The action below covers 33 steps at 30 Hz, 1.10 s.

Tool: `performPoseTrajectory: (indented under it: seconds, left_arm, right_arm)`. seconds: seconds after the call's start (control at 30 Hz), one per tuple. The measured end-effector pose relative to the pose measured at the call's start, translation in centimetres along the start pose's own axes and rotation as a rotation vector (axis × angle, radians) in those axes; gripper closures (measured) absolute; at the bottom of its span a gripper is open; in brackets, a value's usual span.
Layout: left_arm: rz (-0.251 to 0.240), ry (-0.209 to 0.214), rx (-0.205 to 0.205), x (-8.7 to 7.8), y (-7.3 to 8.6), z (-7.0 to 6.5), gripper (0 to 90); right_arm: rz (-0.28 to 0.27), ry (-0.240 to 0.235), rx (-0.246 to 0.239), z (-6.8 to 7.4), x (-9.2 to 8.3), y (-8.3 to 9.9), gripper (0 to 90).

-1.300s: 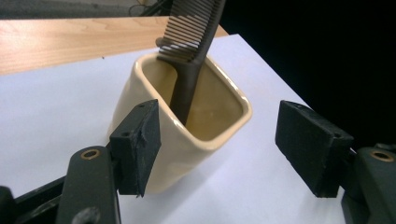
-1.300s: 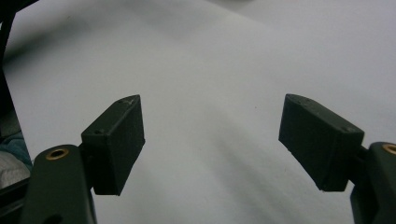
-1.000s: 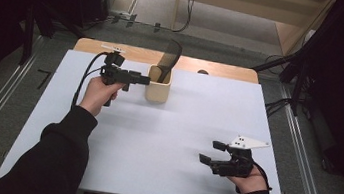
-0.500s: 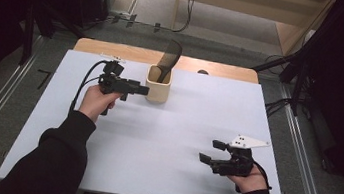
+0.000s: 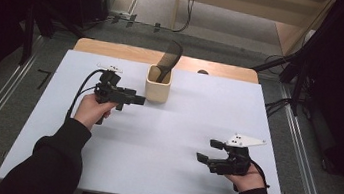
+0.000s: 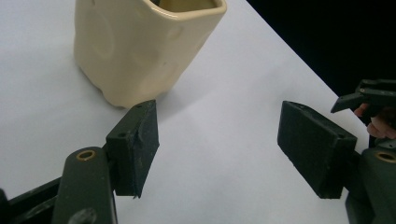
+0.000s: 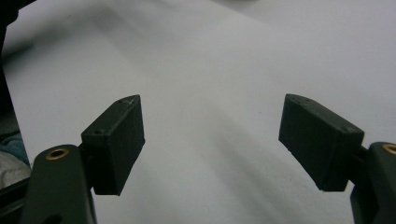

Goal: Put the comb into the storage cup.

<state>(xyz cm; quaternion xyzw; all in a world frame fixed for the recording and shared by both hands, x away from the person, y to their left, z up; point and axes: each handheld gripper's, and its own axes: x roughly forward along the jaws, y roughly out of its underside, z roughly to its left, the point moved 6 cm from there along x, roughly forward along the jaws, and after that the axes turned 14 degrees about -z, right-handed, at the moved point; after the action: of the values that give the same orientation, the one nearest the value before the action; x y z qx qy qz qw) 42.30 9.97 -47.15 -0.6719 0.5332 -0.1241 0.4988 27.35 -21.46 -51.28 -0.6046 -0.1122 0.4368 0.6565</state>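
— Nearest the camera, what sits at the table's front edge?

— At the near right of the white rectangular table top, the right gripper rests low in the person's right hand, its grey three-cornered plate on top. Its black jaws stand released, wide apart, with bare white surface between them; the right gripper view confirms nothing is clasped there.

— And the other hand?

— Farther in and to the left, the person's left hand, in a dark sleeve, holds the left gripper level, pointing toward the right. Its jaws are likewise spread and grasp nothing.

— Where is the cup?

— The cream-coloured, dimpled ceramic cup stands upright near the far edge of the white top, just beside the left gripper's tips, and apart from them. In the left gripper view the cup sits above and left of the gap, beyond the left-hand pad, not between the two.

— Anything inside it?

— A dark, curved spatula-like utensil leans out of the cup toward the far right. Behind it, a strip of bare wooden table edge shows beyond the white sheet.
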Motion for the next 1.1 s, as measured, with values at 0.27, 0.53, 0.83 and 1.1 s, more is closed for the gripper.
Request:
performPoseTrajectory:
  seconds: [0.27, 0.53, 0.83, 1.1]
  left_arm:
    - [0.018, 0.01, 0.016, -0.2, 0.6, -0.9, 29.7]
    - [0.046, 0.015, 0.024, -0.7, 1.5, -1.8, 29.8]
    - [0.04, 0.019, 0.026, -1.6, 2.2, -2.3, 29.8]
    - [0.06, 0.027, 0.029, -2.2, 3.1, -2.7, 29.7]
  right_arm:
    - [-0.007, 0.009, 0.006, -0.1, -0.2, 0.0, 20.6]
    - [-0.007, 0.014, 0.003, -0.2, -0.1, -0.2, 20.6]
    - [-0.006, 0.018, 0.003, -0.3, -0.1, -0.2, 20.6]
    - [-0.007, 0.021, -0.001, -0.3, 0.0, -0.2, 20.7]
